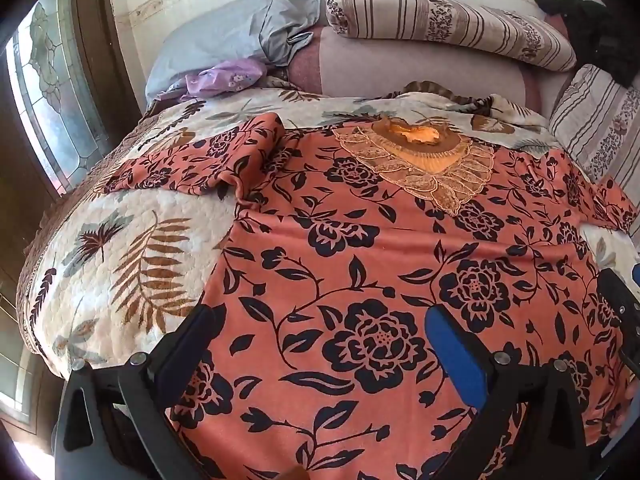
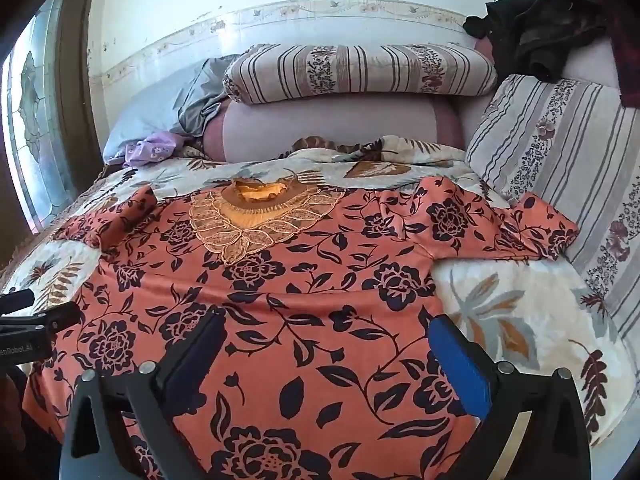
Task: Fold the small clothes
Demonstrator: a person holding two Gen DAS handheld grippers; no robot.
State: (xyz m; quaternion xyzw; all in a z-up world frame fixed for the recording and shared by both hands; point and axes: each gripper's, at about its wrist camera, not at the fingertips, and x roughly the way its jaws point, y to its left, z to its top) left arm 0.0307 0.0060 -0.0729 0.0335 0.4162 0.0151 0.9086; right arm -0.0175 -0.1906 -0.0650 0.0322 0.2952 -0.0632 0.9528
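Orange floral garment [image 1: 360,280] lies spread flat, front up, on the leaf-print quilt [image 1: 132,248] of a bed, its embroidered lace neckline [image 1: 424,160] toward the pillows. The left gripper [image 1: 320,328] hangs just above the lower body of the cloth, jaws wide apart with nothing between them. In the right wrist view, the right gripper [image 2: 326,336] hangs over the same lower part, nearer the cloth's right edge, its jaws likewise spread wide and empty; whether any fingertip touches the fabric cannot be told. Each gripper shows at the edge of the other's view. One sleeve [image 1: 192,164] lies rumpled out to the left on the quilt, and the other sleeve [image 2: 500,224] stretches to the right. Beyond the neckline sit a striped bolster pillow [image 2: 360,72], a grey pillow [image 1: 224,44] and a small lilac cloth [image 1: 228,76]. A striped cushion [image 2: 560,152] leans at the right, with dark clothing [image 2: 540,28] heaped above it.
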